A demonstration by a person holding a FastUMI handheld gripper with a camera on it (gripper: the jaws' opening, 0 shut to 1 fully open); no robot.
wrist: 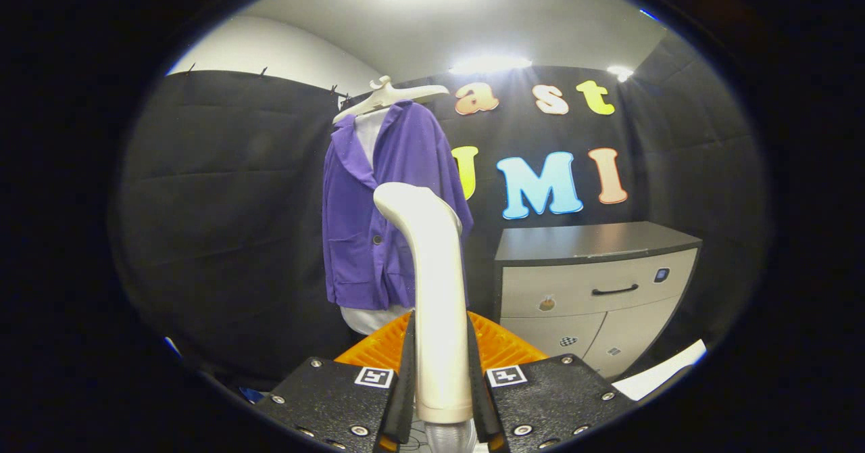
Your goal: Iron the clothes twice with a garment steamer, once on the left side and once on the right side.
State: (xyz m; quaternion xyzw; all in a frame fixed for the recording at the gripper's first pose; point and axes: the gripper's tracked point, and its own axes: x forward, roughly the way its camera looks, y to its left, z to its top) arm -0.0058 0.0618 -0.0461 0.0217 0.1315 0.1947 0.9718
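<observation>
A purple jacket hangs over a white shirt on a white hanger, against the black booth wall. My gripper is shut on the cream handle of the garment steamer, both fingers pressing its sides. The steamer stands upright between the fingers, its curved head bending left toward the jacket's right front panel. The head overlaps the jacket in view; whether it touches the cloth I cannot tell.
A low cabinet with a dark top, a drawer and doors stands right of the jacket. A white sheet lies at the lower right, beyond the right finger.
</observation>
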